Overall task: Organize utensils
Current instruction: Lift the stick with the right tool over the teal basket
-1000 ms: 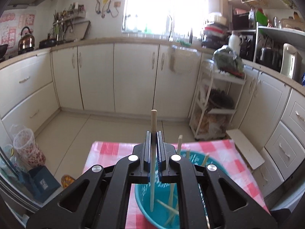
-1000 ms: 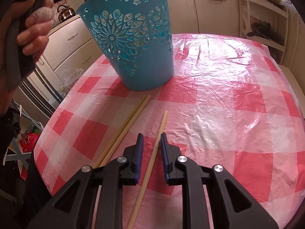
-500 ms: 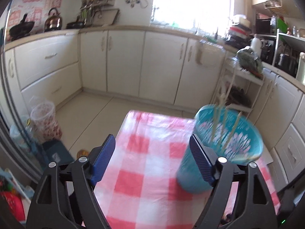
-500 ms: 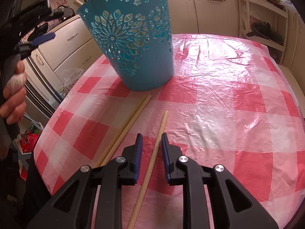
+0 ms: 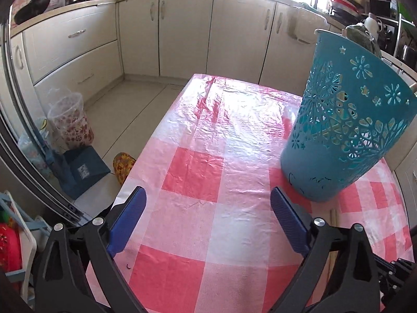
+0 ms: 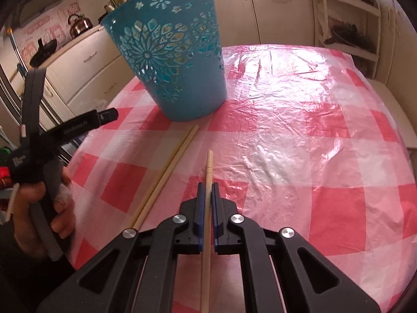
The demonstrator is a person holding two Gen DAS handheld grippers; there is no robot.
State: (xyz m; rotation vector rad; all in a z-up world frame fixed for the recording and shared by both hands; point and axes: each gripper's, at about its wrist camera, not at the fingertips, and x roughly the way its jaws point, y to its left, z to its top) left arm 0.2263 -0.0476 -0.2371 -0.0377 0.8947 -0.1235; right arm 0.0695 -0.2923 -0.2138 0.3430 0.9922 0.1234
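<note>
A teal cut-out basket (image 5: 346,130) (image 6: 177,60) stands on the pink checked table (image 5: 192,172) (image 6: 312,130), with chopstick ends showing above its rim. My left gripper (image 5: 207,191) hangs over the cloth to the left of the basket; its jaws are opening wide and nothing is between them. My right gripper (image 6: 207,185) has its jaws closing tight on a single wooden chopstick (image 6: 209,161) that lies on the cloth. Two more chopsticks (image 6: 166,174) lie side by side just left of it, pointing at the basket's foot.
A person's hand (image 6: 39,208) holds the left gripper's handle at the table's left edge. On the floor to the left are a patterned bin (image 5: 70,122), a blue box (image 5: 83,169) and a slipper (image 5: 122,164). Cream cabinets ring the room; a shelf rack (image 6: 346,26) stands behind the table.
The left gripper let its chopstick go into the basket, opened wide and dropped down to the basket's left. The right gripper's jaws shut on the chopstick between them.
</note>
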